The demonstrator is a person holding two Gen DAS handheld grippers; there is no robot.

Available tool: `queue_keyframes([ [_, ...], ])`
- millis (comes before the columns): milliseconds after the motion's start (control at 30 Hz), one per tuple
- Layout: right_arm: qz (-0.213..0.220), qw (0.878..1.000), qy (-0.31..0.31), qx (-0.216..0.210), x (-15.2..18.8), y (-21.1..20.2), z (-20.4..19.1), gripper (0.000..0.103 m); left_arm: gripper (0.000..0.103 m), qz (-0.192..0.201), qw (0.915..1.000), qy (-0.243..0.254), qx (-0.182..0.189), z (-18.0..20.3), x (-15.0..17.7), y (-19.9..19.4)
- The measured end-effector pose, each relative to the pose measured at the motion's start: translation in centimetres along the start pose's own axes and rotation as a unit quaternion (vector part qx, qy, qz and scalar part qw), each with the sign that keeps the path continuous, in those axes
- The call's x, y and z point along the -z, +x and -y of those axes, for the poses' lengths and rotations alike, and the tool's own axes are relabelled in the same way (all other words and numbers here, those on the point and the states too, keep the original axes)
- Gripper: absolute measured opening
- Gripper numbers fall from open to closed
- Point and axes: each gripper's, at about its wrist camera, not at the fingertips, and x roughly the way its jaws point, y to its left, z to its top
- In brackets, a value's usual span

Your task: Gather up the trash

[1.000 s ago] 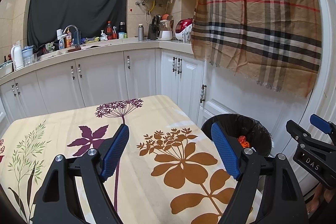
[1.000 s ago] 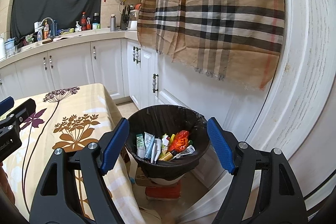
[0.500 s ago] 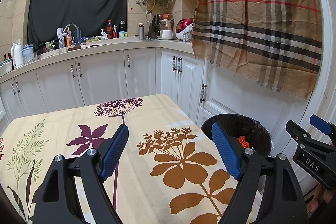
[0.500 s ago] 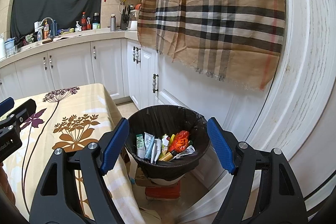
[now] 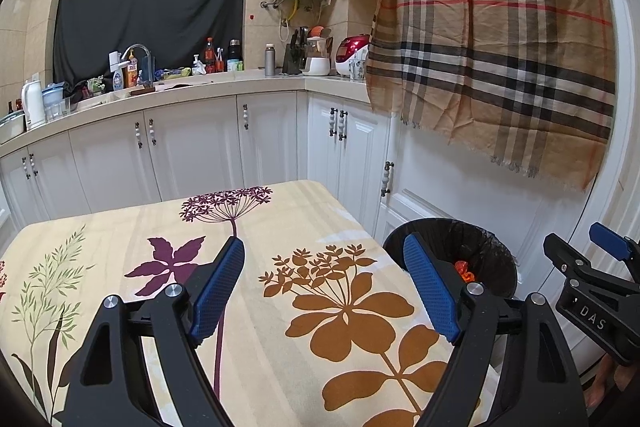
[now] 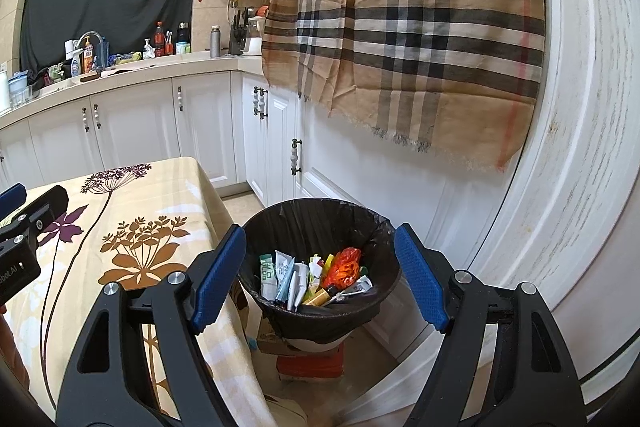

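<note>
Both the left gripper and right gripper hang open and empty, wrappers already sit in the bin beside the table, so collection looks finished; next, likely withdraw.

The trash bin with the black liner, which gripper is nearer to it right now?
Right. The right gripper hangs open facing the trash bin; the left gripper is over the table beside it.
</note>
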Motion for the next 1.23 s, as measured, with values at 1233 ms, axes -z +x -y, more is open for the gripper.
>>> queue_keyframes([
  [1233, -0.015, 0.999, -0.017, -0.031, 0.4, 1.0, -2.9, 0.079, 0.089, -0.045, 0.9979, -0.008, -0.046, -2.7, 0.9, 2.0],
])
